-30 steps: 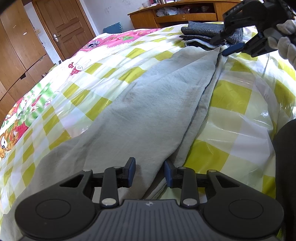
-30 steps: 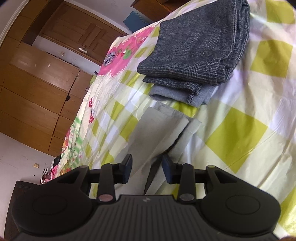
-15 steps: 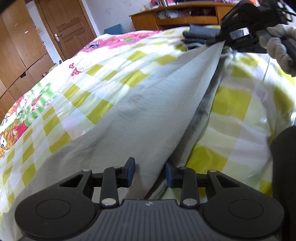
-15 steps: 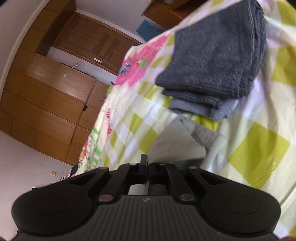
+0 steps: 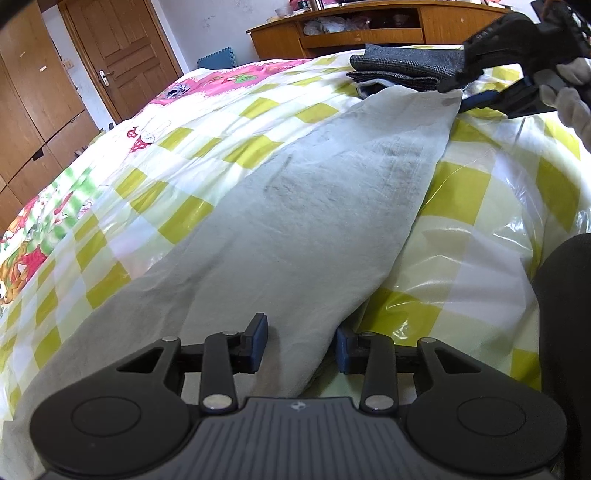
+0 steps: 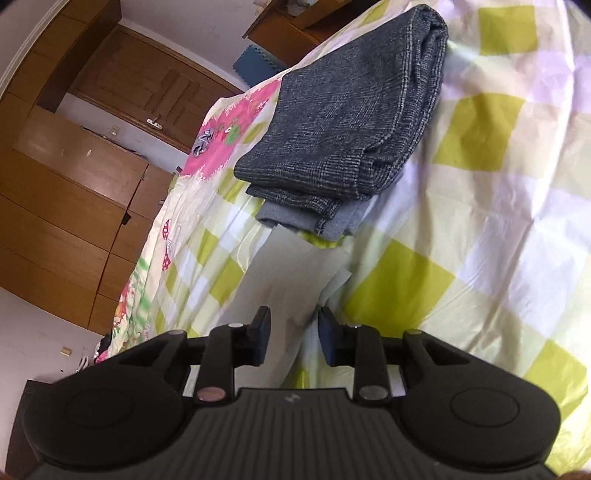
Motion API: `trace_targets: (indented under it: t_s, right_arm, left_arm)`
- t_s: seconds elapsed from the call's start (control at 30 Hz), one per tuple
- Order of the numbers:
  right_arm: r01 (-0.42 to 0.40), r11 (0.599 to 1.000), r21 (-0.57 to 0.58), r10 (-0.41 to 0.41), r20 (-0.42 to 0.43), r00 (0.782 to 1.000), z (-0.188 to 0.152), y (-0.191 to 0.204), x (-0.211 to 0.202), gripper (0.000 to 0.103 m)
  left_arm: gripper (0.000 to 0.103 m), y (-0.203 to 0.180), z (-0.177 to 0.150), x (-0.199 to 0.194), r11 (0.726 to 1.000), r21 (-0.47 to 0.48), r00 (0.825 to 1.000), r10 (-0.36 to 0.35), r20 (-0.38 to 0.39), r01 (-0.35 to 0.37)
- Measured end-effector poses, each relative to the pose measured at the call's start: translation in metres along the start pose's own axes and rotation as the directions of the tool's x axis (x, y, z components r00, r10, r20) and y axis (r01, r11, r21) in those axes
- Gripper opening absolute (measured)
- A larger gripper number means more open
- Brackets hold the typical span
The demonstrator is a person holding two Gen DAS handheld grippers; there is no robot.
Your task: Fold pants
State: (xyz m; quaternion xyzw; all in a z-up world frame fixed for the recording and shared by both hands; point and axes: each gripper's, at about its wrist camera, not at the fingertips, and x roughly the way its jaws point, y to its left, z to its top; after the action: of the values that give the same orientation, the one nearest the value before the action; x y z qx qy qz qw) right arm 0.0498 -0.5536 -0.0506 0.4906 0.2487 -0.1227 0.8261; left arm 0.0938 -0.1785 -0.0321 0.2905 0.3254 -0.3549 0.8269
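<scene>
Light grey pants (image 5: 314, 221) lie lengthwise on the checked bedspread, one leg laid over the other. My left gripper (image 5: 301, 341) is open, its jaws on either side of the near folded edge of the pants. In the right wrist view the far hem of the pants (image 6: 295, 266) lies flat between the jaws of my open right gripper (image 6: 293, 338). The right gripper also shows in the left wrist view (image 5: 476, 92), at the far hem corner, held by a gloved hand.
A stack of folded dark grey garments (image 6: 351, 140) sits just beyond the hem, also in the left wrist view (image 5: 406, 68). The yellow-checked bedspread (image 5: 480, 206) has glossy plastic over it. Wooden wardrobes (image 5: 33, 110), a door and a desk (image 5: 369, 33) stand around the bed.
My right gripper, shut on the hem half a second ago and lifting it, has opened; the top leg now lies flat over the lower one. The left gripper stays open.
</scene>
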Motion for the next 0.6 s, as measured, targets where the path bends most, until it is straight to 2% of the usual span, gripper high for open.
trace_targets:
  t_s: [0.17,0.23,0.3,0.33,0.37,0.4,0.5,0.6]
  right_arm:
    - [0.014,1.0,0.012,-0.013,-0.014,1.0,0.002,0.006,0.018,0.03]
    - [0.072,0.996,-0.051,-0.072,0.001,0.997,0.004,0.019,0.019,0.03]
    - [0.087,0.992,-0.088,-0.085,0.028,0.996,0.004,0.024,0.013,0.029]
    - [0.086,0.99,-0.109,-0.083,0.032,0.996,0.003,0.027,0.011,0.021]
    - [0.085,0.987,-0.133,-0.081,0.034,0.996,0.003,0.029,0.009,0.009]
    - [0.071,0.987,-0.144,-0.067,0.029,0.997,0.004,0.031,0.009,0.004]
    - [-0.019,0.993,-0.114,0.017,-0.016,1.0,0.013,0.038,0.017,0.003]
    - [-0.167,0.981,-0.099,0.169,0.013,0.985,0.028,0.059,0.01,0.003]
  left_arm:
    - [0.051,-0.002,0.0,0.0,1.0,-0.001,1.0,0.01,0.002,-0.01]
    - [0.051,-0.001,0.001,0.0,1.0,0.004,1.0,0.011,0.0,-0.011]
    - [0.051,-0.001,0.0,-0.002,1.0,0.014,1.0,0.013,0.002,-0.013]
    - [0.051,0.0,0.0,-0.002,1.0,0.014,1.0,0.012,0.005,-0.012]
    - [0.052,0.0,-0.001,-0.002,1.0,0.011,1.0,0.01,0.006,-0.01]
    - [0.052,0.001,-0.002,-0.001,1.0,0.007,1.0,0.008,0.008,-0.008]
    - [0.052,0.003,-0.001,-0.001,1.0,-0.008,1.0,0.005,0.009,-0.005]
    - [0.052,0.007,-0.001,-0.002,1.0,-0.028,1.0,0.01,0.011,-0.009]
